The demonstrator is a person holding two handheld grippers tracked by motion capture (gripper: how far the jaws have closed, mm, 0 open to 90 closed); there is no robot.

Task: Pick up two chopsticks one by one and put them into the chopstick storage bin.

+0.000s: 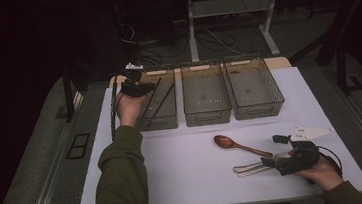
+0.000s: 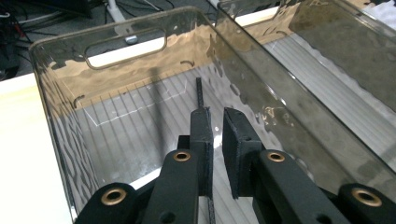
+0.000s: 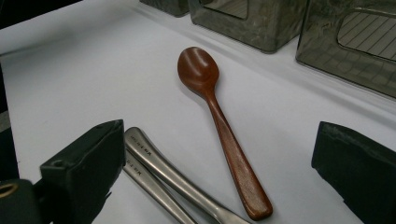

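- My left tongs (image 2: 215,135) hang over the leftmost of three smoky clear bins (image 1: 161,101) at the table's (image 1: 185,172) eleven o'clock, jaws nearly together with a slim gap; a thin black chopstick (image 2: 200,93) runs along the inner face of one jaw, and I cannot tell whether it is pinched.
- Two dark chopsticks (image 1: 160,100) lie slanted inside that bin.
- My right tongs (image 3: 215,186) rest at five o'clock on the table, jaws spread wide and gripping nothing.
- Between those jaws lie the brown wooden spoon (image 3: 217,119), bowl toward eleven o'clock, and two steel handles (image 3: 161,175) side by side, touching one jaw.
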